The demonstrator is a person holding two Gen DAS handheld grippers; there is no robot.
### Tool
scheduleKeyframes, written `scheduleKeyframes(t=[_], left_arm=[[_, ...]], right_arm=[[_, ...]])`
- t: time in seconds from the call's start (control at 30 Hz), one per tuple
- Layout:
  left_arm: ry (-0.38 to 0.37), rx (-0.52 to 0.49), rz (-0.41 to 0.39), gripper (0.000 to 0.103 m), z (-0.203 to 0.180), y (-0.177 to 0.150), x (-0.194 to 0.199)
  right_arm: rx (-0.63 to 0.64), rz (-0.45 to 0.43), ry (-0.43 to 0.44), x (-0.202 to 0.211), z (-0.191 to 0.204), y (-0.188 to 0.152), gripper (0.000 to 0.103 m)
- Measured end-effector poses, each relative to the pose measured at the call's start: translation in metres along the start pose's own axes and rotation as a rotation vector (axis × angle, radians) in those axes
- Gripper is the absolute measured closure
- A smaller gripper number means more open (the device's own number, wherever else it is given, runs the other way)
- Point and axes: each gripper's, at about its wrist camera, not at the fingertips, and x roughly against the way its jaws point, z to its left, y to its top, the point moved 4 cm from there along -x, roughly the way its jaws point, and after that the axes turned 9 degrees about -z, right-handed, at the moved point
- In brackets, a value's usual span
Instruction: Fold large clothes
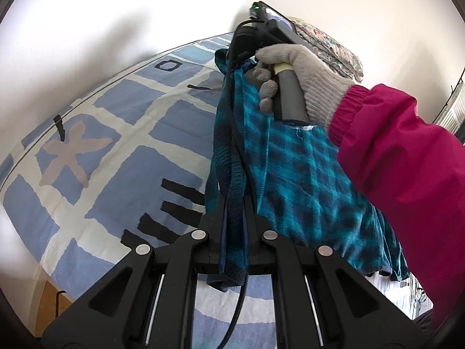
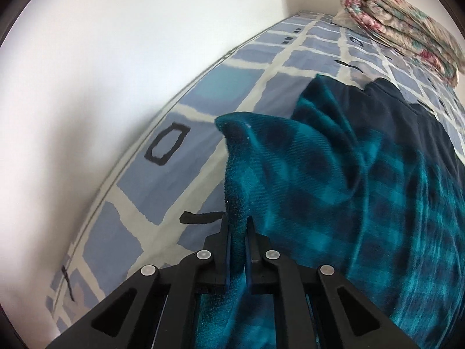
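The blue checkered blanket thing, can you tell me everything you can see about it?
The checkered garment is teal with dark navy checks and looks like soft, fuzzy fleece. A dark plain part shows near its top. It is bunched and hanging, lifted above the blue patterned bedsheet. The left gripper is shut on one bunched edge, and the right gripper is shut on another fold. A dark cord runs along it, and the gloved hand is right beside it.

Left of both grippers' fingers the checked bedsheet (image 2: 180, 110) lies bare up to the white wall (image 2: 101, 58), while right of them the hanging teal plaid garment (image 2: 363, 189) and, farther off, a rolled floral quilt (image 2: 407, 29) block passage
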Motion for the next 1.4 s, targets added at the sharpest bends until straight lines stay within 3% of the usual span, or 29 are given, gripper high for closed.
scheduleKeyframes(t=[0.43,0.67,0.97,1.17,1.23,1.4], left_arm=[[-0.072,-0.128,0.029,0.097,-0.07,-0.018,-0.001],[-0.087,-0.206,0.087,0.097,-0.104,-0.044,-0.018],[-0.075,-0.267,0.147,0.097,-0.124,-0.068,-0.043],[-0.083,-0.267,0.171,0.097,-0.128,-0.072,-0.053],[-0.089,-0.276,0.182,0.097,-0.131,-0.074,-0.055],[-0.093,-0.3,0.165,0.095,-0.129,-0.07,-0.046]], right_arm=[[-0.215,-0.134,0.093,0.062,-0.105,-0.017,0.098],[-0.341,-0.1,0.054,0.062,-0.174,-0.049,0.098],[-0.354,-0.048,-0.002,0.043,-0.207,-0.07,0.098],[-0.286,-0.024,-0.034,0.03,-0.202,-0.071,0.098],[-0.265,-0.013,-0.044,0.029,-0.198,-0.07,0.097],[-0.27,-0.038,-0.028,0.055,-0.204,-0.071,0.073]])
